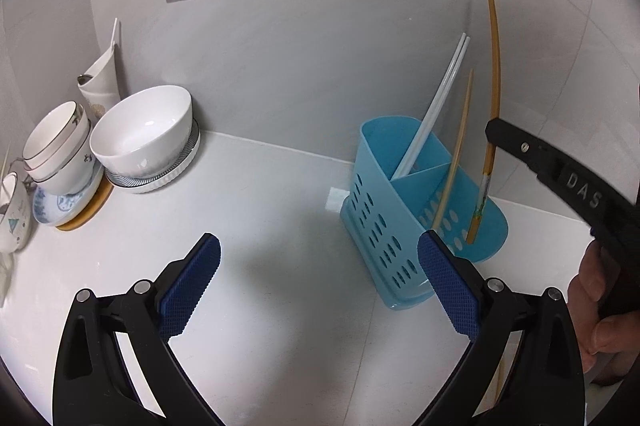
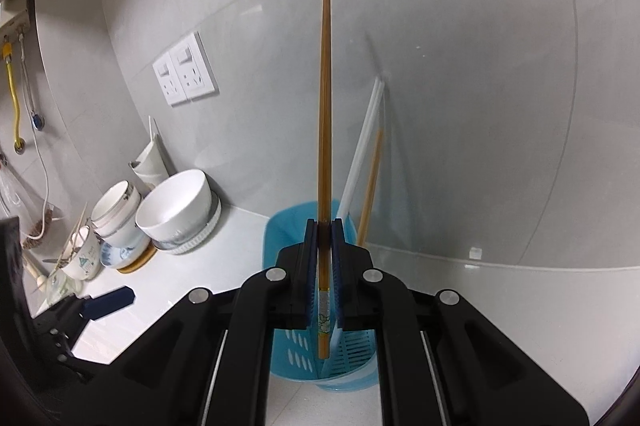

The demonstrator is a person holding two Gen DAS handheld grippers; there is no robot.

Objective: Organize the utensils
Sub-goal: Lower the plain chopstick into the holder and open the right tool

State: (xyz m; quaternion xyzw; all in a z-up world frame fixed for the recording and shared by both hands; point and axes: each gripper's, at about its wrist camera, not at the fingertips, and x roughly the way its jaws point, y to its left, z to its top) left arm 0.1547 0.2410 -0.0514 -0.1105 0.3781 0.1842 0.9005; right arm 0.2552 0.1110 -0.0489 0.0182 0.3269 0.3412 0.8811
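One brown chopstick (image 2: 325,130) is being pinched upright in the right hand-held gripper (image 2: 324,266), pads clamping low on its painted end, tip hanging over the front compartment of the blue utensil holder (image 1: 384,226). Left hand-held gripper (image 1: 320,278) is sitting fully spread with nothing between its pads, hovering over the tabletop (image 1: 260,206) just in front of the holder. Holder is already carrying a white chopstick pair (image 1: 436,106) in the back compartment and a second brown chopstick (image 1: 456,154) leaning in the front one. Risks I'm seeing: grip is sitting near the bottom, so the long free end is levering and could be swinging in the pads; tip could be catching the rim or divider and tipping the light holder; releasing too high could be bouncing it out; nobody is bracing the holder.
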